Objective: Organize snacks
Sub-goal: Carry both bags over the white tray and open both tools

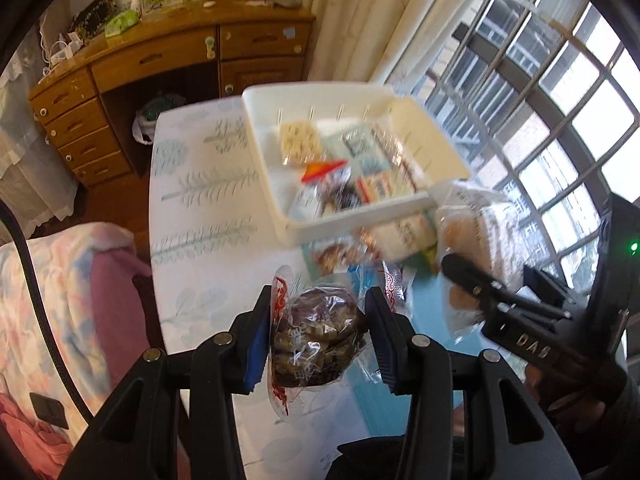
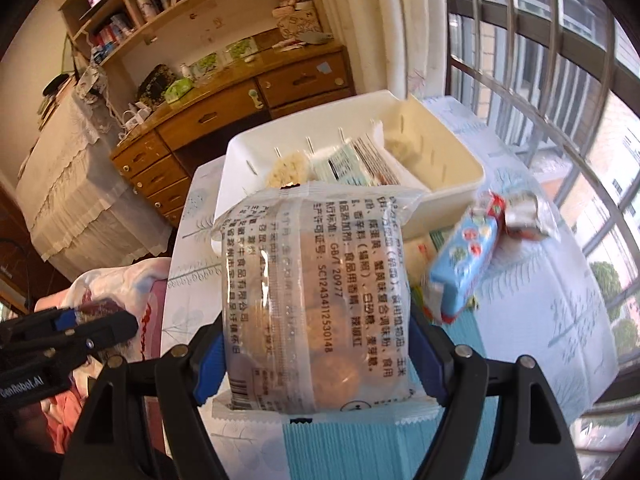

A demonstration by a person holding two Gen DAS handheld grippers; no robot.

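We hold a small clear packet of dark brown snack (image 1: 316, 336) with red printed edges, pinched between the blue pads of the left gripper (image 1: 318, 340); jaws narrow, clamped on it, packet lifted above the table (image 1: 200, 184). In the right wrist view we hold a bigger clear-and-white cracker pack (image 2: 316, 312) with black Chinese print, its printed back toward the camera, gripped across its width by the right gripper (image 2: 320, 356); jaws wide, pads pressing both sides of the pack. The pack also hangs clear of the table.

Beyond both sits the white plastic bin (image 1: 404, 96), already holding several packets: a pale cracker packet (image 1: 298, 142), teal-and-white wrappers, a red-topped one. Loose snacks lie on the table just in front of the bin, including a blue box with dots (image 2: 466, 264); blurred, so brands unreadable. The table wears a white cloth with pale blue leaf print. A wooden desk with drawers (image 1: 120, 80) stands behind it and a barred window (image 1: 552, 92) to the right.
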